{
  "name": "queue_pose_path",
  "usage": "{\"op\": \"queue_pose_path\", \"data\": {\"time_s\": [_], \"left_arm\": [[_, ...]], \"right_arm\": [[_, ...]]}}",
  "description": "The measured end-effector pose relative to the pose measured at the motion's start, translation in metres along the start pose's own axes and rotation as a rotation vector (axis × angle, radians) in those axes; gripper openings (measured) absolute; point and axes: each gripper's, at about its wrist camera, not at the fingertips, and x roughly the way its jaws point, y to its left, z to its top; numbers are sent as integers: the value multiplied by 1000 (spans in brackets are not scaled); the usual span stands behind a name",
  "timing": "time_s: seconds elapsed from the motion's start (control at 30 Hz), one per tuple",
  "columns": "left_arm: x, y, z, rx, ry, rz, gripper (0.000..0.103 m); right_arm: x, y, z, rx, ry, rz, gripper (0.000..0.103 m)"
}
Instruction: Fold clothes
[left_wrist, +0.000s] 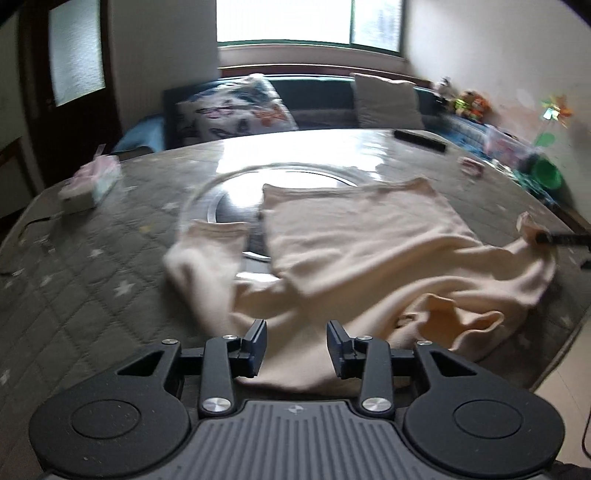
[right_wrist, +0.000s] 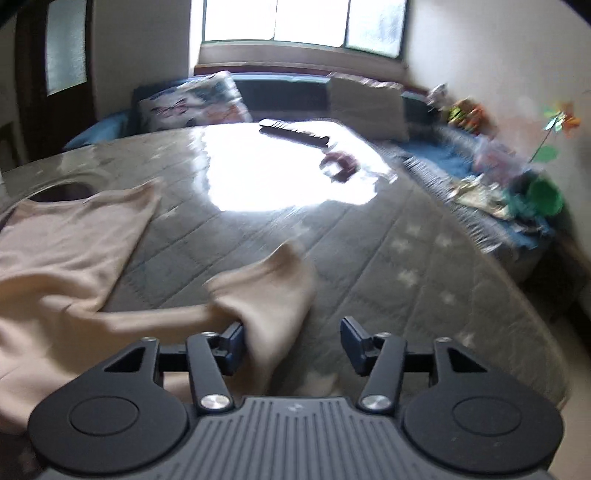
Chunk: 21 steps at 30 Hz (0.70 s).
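Left wrist view: the left tongs (left_wrist: 296, 345) are partly open and hold nothing. The cream sweater (left_wrist: 369, 251) lies just under and ahead of them on the grey quilted table (left_wrist: 92, 258). One part is already folded flat over the middle, a sleeve (left_wrist: 210, 258) lies ahead to the left, and the near edge is bunched. I think a fold was just let go.

Right wrist view: the right tongs (right_wrist: 291, 345) are open wide. The sleeve end (right_wrist: 273, 295) sits between the jaws, touching the left one, but is not pinched. Next, both tongs need a fresh hold on a loose edge.
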Motion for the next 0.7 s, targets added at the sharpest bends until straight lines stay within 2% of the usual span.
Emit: {"op": "queue_pose_path", "data": {"time_s": [0.13, 0.2, 0.37, 0.53, 0.7], "left_arm": [[12, -26, 1, 77, 1, -79, 39], [17, -38, 1, 125, 3, -108, 39], [25, -61, 3, 217, -7, -149, 39], [18, -70, 6, 261, -58, -193, 39], [31, -84, 3, 362, -58, -193, 34]], "right_arm": [[-7, -22, 7, 87, -22, -47, 58], [-14, -26, 8, 89, -32, -38, 58], [-43, -11, 10, 3, -58, 96, 58], [-63, 27, 12, -89, -61, 286, 57], [-73, 71, 13, -189, -45, 427, 57]]}}
